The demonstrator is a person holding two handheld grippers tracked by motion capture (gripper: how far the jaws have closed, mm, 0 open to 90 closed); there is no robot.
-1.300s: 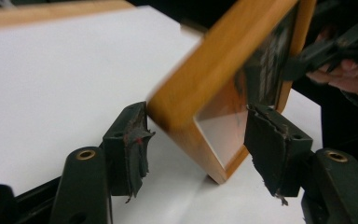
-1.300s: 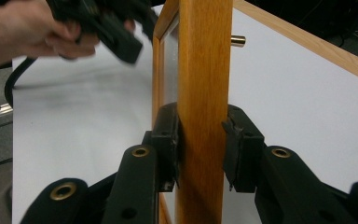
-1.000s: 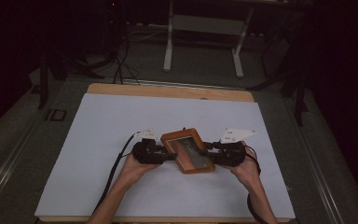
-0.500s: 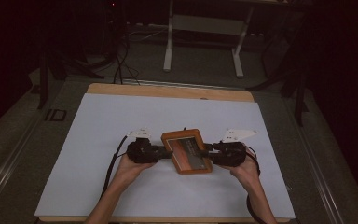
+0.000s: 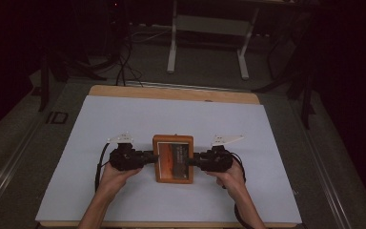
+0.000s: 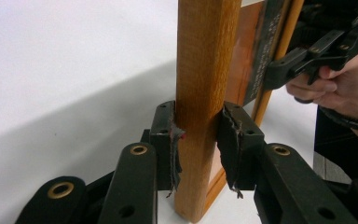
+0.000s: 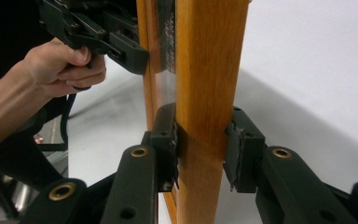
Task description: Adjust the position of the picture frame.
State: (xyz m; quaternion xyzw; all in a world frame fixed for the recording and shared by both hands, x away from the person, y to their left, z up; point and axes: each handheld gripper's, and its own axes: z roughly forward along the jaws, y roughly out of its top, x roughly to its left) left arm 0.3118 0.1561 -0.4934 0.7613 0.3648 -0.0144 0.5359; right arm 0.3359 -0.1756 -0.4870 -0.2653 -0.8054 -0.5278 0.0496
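A wooden picture frame with a dark orange picture under glass is held face up, level, just over the white sheet, its sides square to the table. My left gripper clamps the frame's left rail; its jaws have just been closing, and both pads press the wood. My right gripper clamps the right rail the same way. Each gripper view also has the other hand and its gripper at the far rail: the right gripper and the left gripper.
The sheet covers a wooden table whose bare far edge shows. A metal stand and cables sit on the dark floor beyond. A cable trails from the left gripper.
The frame, first turned askew and held higher, has swung square to the table, shifted left and come down closer to the sheet. Both hands moved with it.
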